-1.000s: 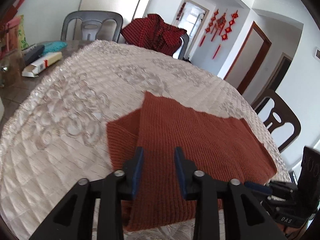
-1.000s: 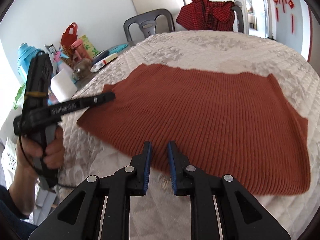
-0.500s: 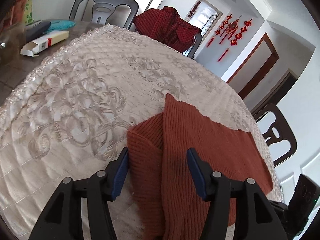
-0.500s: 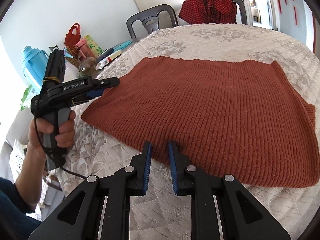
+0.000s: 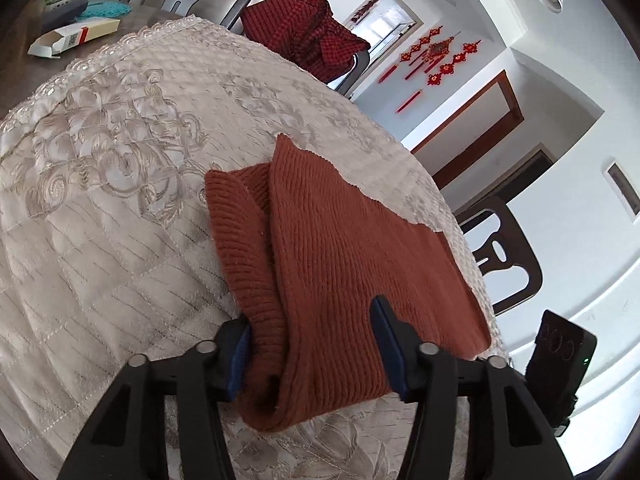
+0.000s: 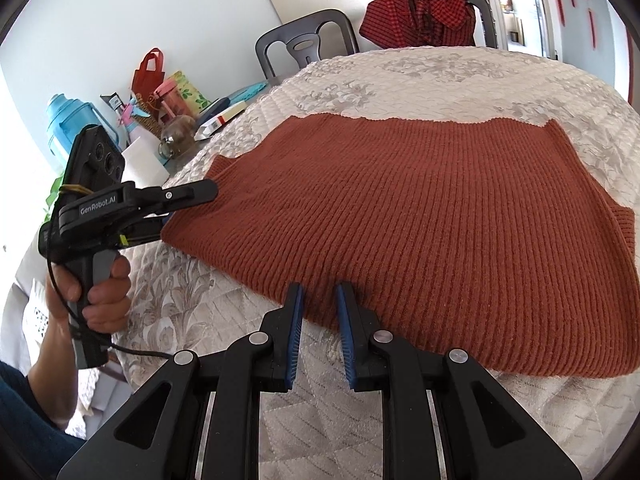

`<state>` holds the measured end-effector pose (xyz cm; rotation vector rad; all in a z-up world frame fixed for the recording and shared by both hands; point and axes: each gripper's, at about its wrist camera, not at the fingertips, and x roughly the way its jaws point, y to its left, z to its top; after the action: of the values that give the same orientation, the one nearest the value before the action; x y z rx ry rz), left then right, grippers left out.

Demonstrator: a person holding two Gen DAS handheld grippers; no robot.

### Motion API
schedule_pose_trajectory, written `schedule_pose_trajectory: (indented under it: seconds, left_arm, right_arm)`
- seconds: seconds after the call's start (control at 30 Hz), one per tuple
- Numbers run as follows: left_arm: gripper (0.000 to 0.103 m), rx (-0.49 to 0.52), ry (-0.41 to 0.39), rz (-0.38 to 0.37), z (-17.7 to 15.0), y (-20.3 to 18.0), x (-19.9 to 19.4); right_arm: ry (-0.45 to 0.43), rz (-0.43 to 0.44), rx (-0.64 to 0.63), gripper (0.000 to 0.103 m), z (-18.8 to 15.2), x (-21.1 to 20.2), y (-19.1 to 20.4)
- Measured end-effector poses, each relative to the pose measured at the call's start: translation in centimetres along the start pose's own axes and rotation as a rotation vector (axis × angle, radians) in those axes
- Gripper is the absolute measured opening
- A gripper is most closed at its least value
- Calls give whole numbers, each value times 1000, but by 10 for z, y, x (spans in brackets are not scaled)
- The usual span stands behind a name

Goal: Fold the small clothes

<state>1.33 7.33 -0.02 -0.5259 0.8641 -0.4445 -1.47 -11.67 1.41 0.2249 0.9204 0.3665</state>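
A rust-red knit sweater [image 6: 420, 208] lies spread on the quilted cream tablecloth [image 6: 400, 68]. In the left wrist view its near side [image 5: 360, 248] is doubled over, with a folded sleeve beside it. My left gripper [image 5: 312, 340] straddles that bunched edge. Its jaws are closing and the knit fills the gap from pad to pad. The right wrist view shows the left gripper [image 6: 188, 208] at the sweater's left edge, held by a hand [image 6: 104, 292]. My right gripper [image 6: 318, 304] hovers at the front hem, its jaws a narrow gap apart with the cloth flat beneath.
A red checked garment [image 5: 304, 36] hangs over a chair at the far side. A grey chair [image 6: 308, 48], a carton [image 5: 76, 36], a blue jug [image 6: 68, 120], bags and bottles crowd the table's left end. A dark chair [image 5: 504, 252] stands to the right.
My left gripper dropped and rolled onto the sweater's folded side edge. Its jaws widened, then drew in around the bunched knit. The right gripper stayed put at the front hem.
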Motion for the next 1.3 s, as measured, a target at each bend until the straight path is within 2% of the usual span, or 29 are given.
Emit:
schedule_pose_trajectory:
  seconds: [0.07, 0.13, 0.27, 0.4, 0.43, 0.57, 0.73, 0.93, 1.13, 1.2, 1.23, 1.27, 1.3]
  left_arm:
    - [33, -11, 4, -1, 2, 3, 2]
    - [25, -20, 6, 2, 4, 7, 4]
    - [23, -24, 4, -15, 5, 10, 4]
    - [21, -16, -30, -69, 11, 0, -6]
    - [21, -8, -45, -83, 13, -5, -9]
    - [21, 31, -83, -153, 25, -31, -16]
    - [20, 126, -75, -198, 38, -78, -7]
    - [19, 229, 2, -271, 36, -135, 33]
    - [19, 240, 203, -293, 6, -154, 106]
    - [19, 214, 239, -292, 2, -152, 116]
    - [22, 212, 232, -305, 3, -153, 112]
    - [32, 210, 225, -330, 4, -154, 106]
    - [36, 206, 213, -352, 6, -155, 99]
  right_arm:
    - [5, -1, 0, 18, 2, -1, 1]
    - [-7, 15, 8, 18, 6, -5, 0]
    - [-79, 56, 49, 18, 23, -14, -7]
    - [-17, 45, 63, 18, 26, 10, -12]
    - [-30, 49, 62, 18, 24, 9, -11]
    - [-27, 103, 53, 18, 16, -1, -11]
    - [-102, 68, 114, 18, 4, -33, -33]
    - [-187, -15, 209, 18, -7, -74, -70]
    - [-226, -74, 281, 18, -22, -99, -94]
    - [-229, -77, 296, 18, -24, -102, -99]
    - [-229, -75, 306, 18, -24, -103, -101]
    - [-229, -70, 314, 18, -25, -105, -104]
    - [-231, -61, 319, 18, -26, -106, -106]
